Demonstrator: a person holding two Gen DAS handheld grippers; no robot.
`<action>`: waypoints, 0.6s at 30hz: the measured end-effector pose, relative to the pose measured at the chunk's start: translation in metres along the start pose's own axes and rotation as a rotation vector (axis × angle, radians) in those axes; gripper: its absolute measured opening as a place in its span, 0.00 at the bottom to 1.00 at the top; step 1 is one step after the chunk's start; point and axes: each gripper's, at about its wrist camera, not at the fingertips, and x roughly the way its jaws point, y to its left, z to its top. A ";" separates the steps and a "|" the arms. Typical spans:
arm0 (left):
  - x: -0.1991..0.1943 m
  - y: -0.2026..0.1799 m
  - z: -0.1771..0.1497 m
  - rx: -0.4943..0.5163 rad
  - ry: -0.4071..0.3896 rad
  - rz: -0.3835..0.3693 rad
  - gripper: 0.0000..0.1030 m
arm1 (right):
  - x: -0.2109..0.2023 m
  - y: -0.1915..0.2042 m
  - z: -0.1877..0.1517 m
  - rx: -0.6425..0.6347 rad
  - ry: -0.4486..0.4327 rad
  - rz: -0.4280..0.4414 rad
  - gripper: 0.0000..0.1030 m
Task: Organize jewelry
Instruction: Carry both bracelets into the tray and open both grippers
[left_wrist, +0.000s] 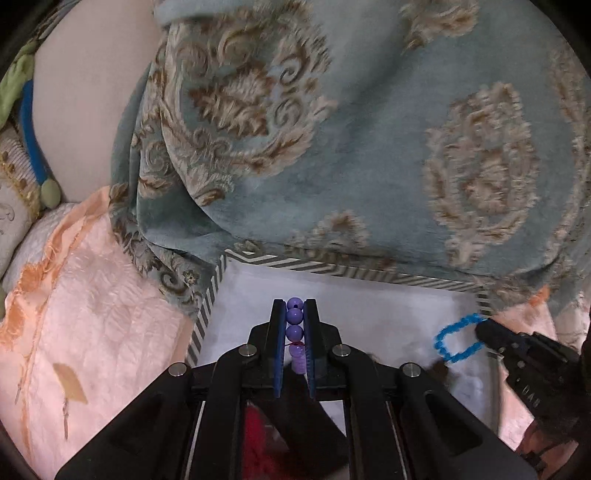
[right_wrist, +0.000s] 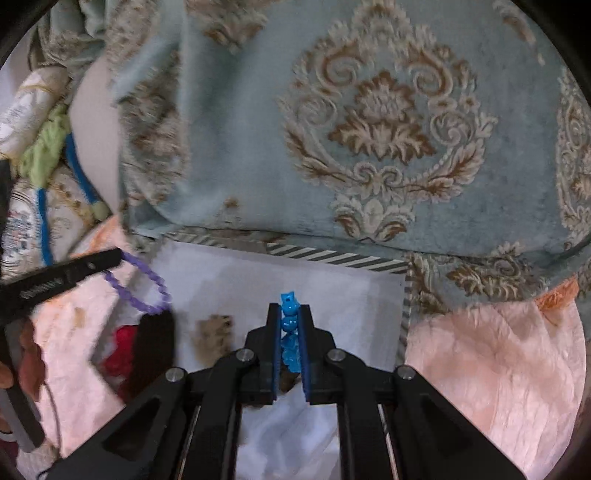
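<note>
Left wrist: left claw (left_wrist: 294, 310) grips purple bracelet (left_wrist: 294, 325)

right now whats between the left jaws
Left wrist view: a purple bead bracelet is pinched between the left gripper's jaws, its beads lined up along them.

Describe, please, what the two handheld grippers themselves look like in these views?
Both the left gripper and right gripper are matte black plastic linkages with silver round pivot pins and flat blue-lined fingers. The side of one arm carries pale embossed lettering, too blurred to read.
</note>
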 end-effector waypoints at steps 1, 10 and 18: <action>0.010 0.006 -0.001 -0.011 0.016 0.013 0.00 | 0.011 -0.007 0.002 0.003 0.015 -0.021 0.08; 0.052 0.044 -0.022 -0.062 0.088 0.091 0.00 | 0.049 -0.036 -0.009 0.015 0.081 -0.124 0.08; 0.038 0.036 -0.035 -0.019 0.078 0.099 0.21 | 0.040 -0.026 -0.019 0.013 0.071 -0.101 0.26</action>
